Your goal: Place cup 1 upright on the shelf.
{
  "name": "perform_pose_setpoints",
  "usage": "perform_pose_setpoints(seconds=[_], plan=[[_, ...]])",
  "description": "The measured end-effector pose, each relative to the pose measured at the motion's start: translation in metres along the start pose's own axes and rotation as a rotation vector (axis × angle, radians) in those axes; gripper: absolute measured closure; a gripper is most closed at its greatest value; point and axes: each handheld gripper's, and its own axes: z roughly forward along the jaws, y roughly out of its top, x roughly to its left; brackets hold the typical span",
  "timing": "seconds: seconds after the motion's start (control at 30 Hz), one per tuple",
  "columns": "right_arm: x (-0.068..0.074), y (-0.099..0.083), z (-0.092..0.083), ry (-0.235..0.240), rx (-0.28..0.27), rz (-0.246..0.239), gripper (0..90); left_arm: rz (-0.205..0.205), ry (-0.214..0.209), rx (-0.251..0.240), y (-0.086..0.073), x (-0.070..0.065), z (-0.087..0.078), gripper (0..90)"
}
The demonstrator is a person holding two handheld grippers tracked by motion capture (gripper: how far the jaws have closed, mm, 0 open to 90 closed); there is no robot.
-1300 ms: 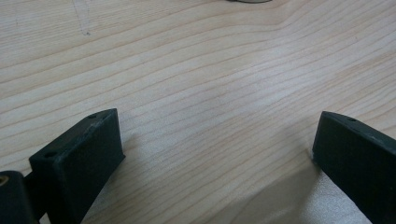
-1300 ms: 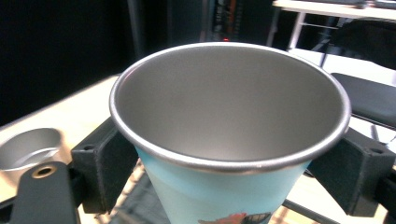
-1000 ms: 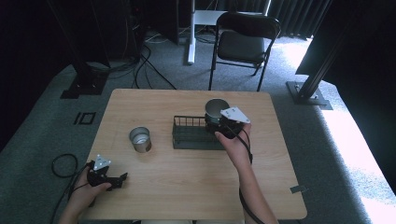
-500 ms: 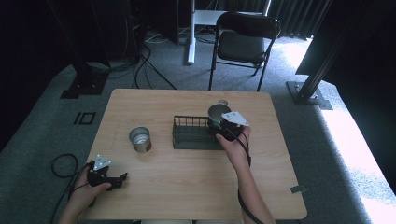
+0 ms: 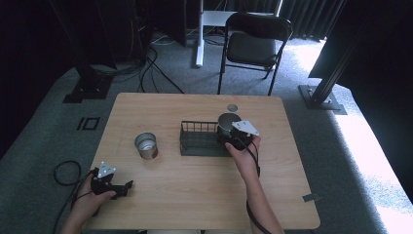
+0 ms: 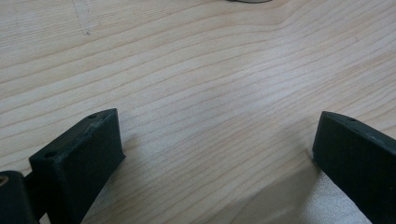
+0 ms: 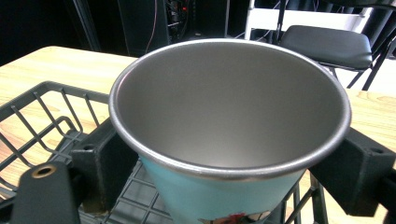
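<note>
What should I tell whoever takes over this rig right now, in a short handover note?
Right gripper: shut on the light-blue metal cup, held upright over the right end of the black wire basket.
Left gripper: open, nothing between its jaws, low over the table at the near left corner.
A second metal cup stands on the table left of the basket.
Done: first cup gripped, at the basket.
Left, probably: set it in, release, then fetch the second cup.

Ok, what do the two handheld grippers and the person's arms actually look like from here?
Both are black handheld units. The left gripper and the right gripper each carry a grey three-cornered plate on top and trail a black cable. Up close, the jaws are chunky matte-black blocks with small round holes on their top faces. The person's forearms are bare in the high view, with no sleeves or gloves.
</note>
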Motion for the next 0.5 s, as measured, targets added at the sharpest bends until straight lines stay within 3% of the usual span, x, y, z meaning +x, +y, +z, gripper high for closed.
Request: perform_pose_setpoints(seconds=[0.33, 0.5], plan=[[-0.0034, -0.0002, 0.0001, 0.019, -0.004, 0.032, 13.4, 0.0, 0.0, 0.0, 0.0, 0.0, 0.0, 2.5], [-0.0029, -0.0007, -0.0005, 0.038, 0.003, 0.021, 11.5, 0.0, 0.0, 0.0, 0.0, 0.0, 0.0, 2.5]])
